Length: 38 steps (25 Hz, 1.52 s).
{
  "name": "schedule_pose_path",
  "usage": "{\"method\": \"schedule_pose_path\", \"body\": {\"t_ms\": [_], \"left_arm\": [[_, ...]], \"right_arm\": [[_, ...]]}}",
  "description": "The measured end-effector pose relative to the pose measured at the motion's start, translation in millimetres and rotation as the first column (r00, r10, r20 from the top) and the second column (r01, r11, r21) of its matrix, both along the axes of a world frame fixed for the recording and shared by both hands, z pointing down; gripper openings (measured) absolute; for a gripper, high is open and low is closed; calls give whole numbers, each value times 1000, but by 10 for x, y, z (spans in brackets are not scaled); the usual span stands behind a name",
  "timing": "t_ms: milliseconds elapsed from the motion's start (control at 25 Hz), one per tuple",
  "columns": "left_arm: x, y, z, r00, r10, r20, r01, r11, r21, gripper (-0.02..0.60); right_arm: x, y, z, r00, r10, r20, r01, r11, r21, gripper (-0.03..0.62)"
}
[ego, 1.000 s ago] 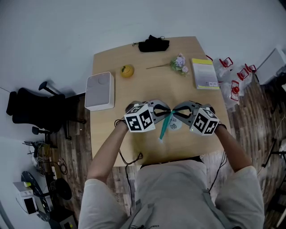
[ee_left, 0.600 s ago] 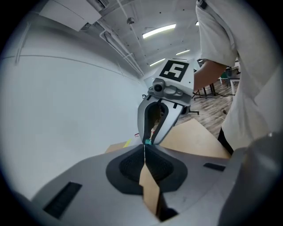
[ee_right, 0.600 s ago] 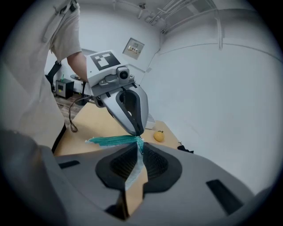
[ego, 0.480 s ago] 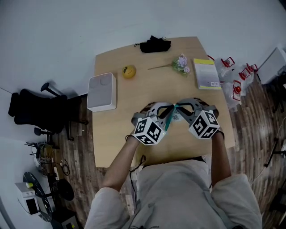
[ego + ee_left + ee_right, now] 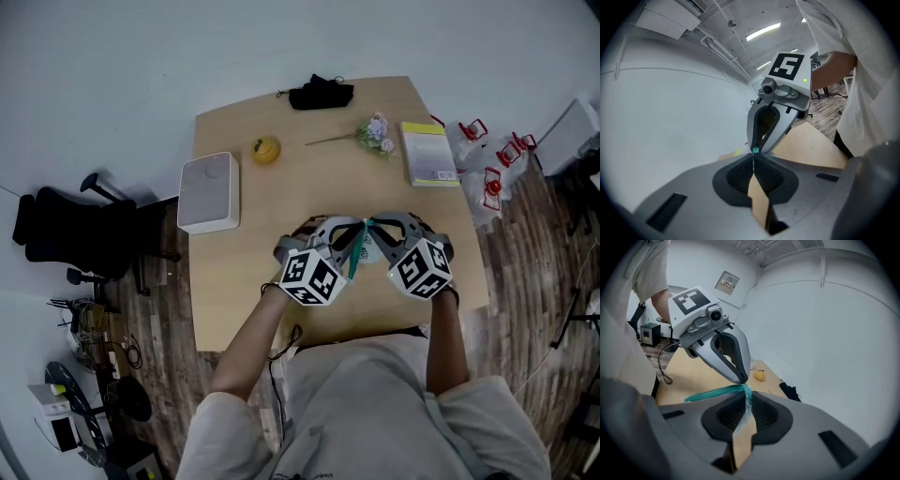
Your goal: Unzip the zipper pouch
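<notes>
Above the near edge of the counter [image 5: 234, 281], both grippers meet tip to tip and carry the zipper pouch [image 5: 353, 259] clear of the surface. The pouch is teal mesh and hangs down between the two marker cubes.

Right gripper [image 5: 369, 225]: its own view shows the jaws closed on a fold of the teal mesh [image 5: 717, 392], which runs in between the pads and trails out to the left. The hold looks firm.

Left gripper [image 5: 360, 225]: its own view shows the jaws pressed together, with only a sliver of teal [image 5: 754, 150] nipped at the very tips. Whether that sliver is the zipper pull or just the pouch's top edge cannot be told. It sits right against the tips of the right gripper.

Step in hand, as judged: both holds are taken at one end of the zipper, and the pouch appears not yet opened.

Next move, as judged:
- The right gripper should anchor the fabric.
- The left gripper should draw away along the zipper line, keeping the pull straight and the mesh taut.
- If the left gripper has fabric rather than the pull tab, it will need to re-grip before drawing.

Also on the counter, well apart from the work: a white box [image 5: 208, 190], a yellow fruit [image 5: 267, 148] and a book [image 5: 428, 153].
</notes>
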<state>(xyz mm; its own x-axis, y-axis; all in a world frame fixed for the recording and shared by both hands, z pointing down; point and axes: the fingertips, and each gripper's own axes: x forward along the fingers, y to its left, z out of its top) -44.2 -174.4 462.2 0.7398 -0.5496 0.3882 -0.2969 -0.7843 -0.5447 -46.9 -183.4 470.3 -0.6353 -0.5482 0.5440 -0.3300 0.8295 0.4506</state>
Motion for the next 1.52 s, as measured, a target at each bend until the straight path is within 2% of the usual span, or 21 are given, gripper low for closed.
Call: {"method": "schedule_pose_path", "body": {"t_ms": [400, 680, 1200, 1520], "left_arm": [[44, -8, -72, 999, -32, 20, 31, 998, 48, 23], [84, 40, -94, 997, 16, 80, -22, 996, 81, 23], [92, 78, -109, 999, 12, 48, -15, 997, 70, 23], [94, 112, -80, 998, 16, 53, -20, 998, 62, 23]], "right_arm": [[69, -75, -32, 995, 97, 21, -98, 995, 9, 43], [241, -122, -95, 990, 130, 56, -130, 992, 0, 41], [371, -184, -200, 963, 245, 109, -246, 969, -1, 41], [425, -200, -202, 952, 284, 118, -285, 958, -5, 41]]}}
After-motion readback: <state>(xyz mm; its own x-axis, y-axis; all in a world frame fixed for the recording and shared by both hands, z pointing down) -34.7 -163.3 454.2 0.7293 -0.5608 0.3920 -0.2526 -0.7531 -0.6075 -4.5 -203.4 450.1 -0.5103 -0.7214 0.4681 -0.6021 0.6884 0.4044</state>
